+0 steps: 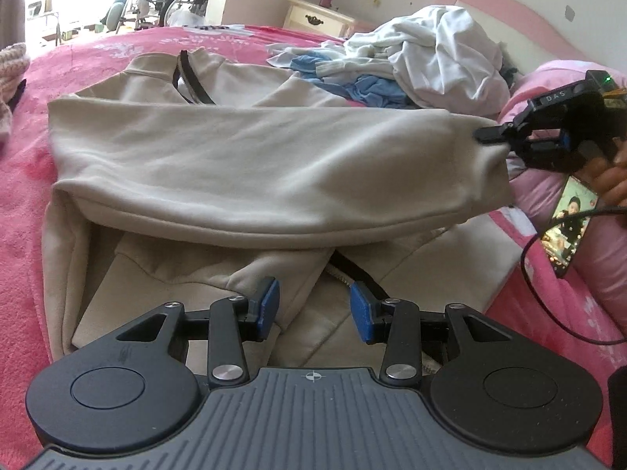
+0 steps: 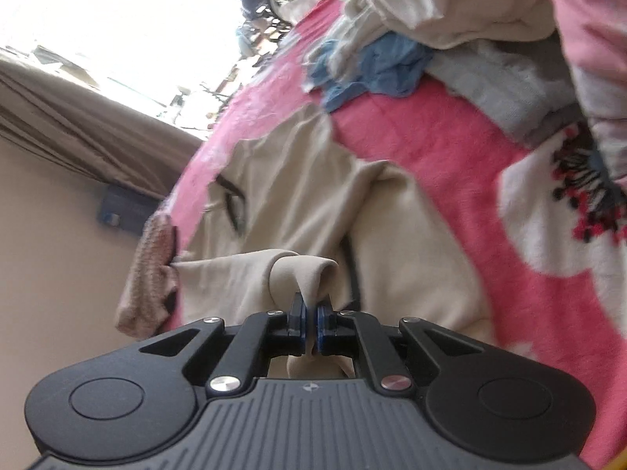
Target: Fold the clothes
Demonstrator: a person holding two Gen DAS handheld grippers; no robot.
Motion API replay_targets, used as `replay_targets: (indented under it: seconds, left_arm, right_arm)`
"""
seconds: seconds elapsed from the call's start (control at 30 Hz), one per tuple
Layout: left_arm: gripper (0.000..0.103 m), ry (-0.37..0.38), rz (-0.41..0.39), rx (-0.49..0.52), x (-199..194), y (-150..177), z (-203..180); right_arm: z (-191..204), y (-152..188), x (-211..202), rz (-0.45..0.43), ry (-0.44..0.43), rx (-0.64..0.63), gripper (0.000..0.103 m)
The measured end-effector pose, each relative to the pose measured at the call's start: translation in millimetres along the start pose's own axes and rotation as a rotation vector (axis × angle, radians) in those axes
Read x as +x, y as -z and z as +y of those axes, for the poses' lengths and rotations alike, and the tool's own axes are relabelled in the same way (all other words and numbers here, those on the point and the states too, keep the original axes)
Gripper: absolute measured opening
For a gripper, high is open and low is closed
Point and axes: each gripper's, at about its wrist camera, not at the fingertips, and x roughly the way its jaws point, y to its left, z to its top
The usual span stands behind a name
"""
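Beige zip sweatshirt (image 1: 254,164) is spread on the pink bed (image 1: 58,78), w/ a sleeve drawn across toward the right. Left tongs (image 1: 313,309) are held part open, nothing gripped, just above the near hem by the zip. Right tongs (image 2: 309,325) are clamped on the cuff (image 2: 309,274). Risk: thin pinch could slip if pulled hard, sleeve would drop & bunch; clothes pile (image 1: 431,51) far right could be snagged.
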Motion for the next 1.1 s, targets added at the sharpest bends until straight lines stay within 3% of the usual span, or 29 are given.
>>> replay_targets:
  seconds: [0.07,0.17,0.27,0.37,0.5,0.6,0.73,0.83,0.9,0.97,1.03,1.1]
  left_arm:
    - [0.040,0.001,0.001,-0.005,1,1,0]
    - [0.040,-0.002,0.005,-0.006,1,0,0]
    - [0.040,-0.006,0.001,-0.018,-9,-4,0]
    - [0.040,-0.026,-0.037,-0.035,-32,-10,7]
    - [0.041,-0.193,-0.125,0.003,-63,-22,34]
    - [0.041,-0.363,-0.079,0.057,-52,-28,59]
    - [0.041,-0.415,0.001,0.184,-21,-31,66]
    - [0.040,-0.514,0.032,0.278,4,-26,66]
    - [0.038,-0.552,0.029,0.244,8,-25,74]
    - [0.035,-0.590,-0.020,0.147,-3,-27,87]
    - [0.034,-0.590,-0.070,-0.016,-23,-23,107]
    - [0.034,-0.556,-0.068,-0.200,-32,-7,135]
  right_arm:
    - [-15,4,15,0.062,0.038,0.024,0.008]
    - [-24,8,25,0.078,0.177,-0.007,0.024]
    - [-9,2,9,-0.013,0.229,-0.111,0.024]
    - [22,-8,1,-0.078,0.226,-0.256,0.025]
    - [71,-14,23,-0.050,0.129,-0.452,0.031]
    - [102,-8,60,0.036,0.064,-0.532,0.032]
    - [125,7,97,0.120,0.042,-0.560,0.032]
    - [127,14,108,0.146,0.034,-0.563,0.032]
    - [124,19,112,0.152,0.037,-0.563,0.032]
    - [113,19,113,0.156,0.061,-0.539,0.032]
    - [100,18,115,0.161,0.087,-0.508,0.032]
    - [85,16,118,0.169,0.104,-0.456,0.031]
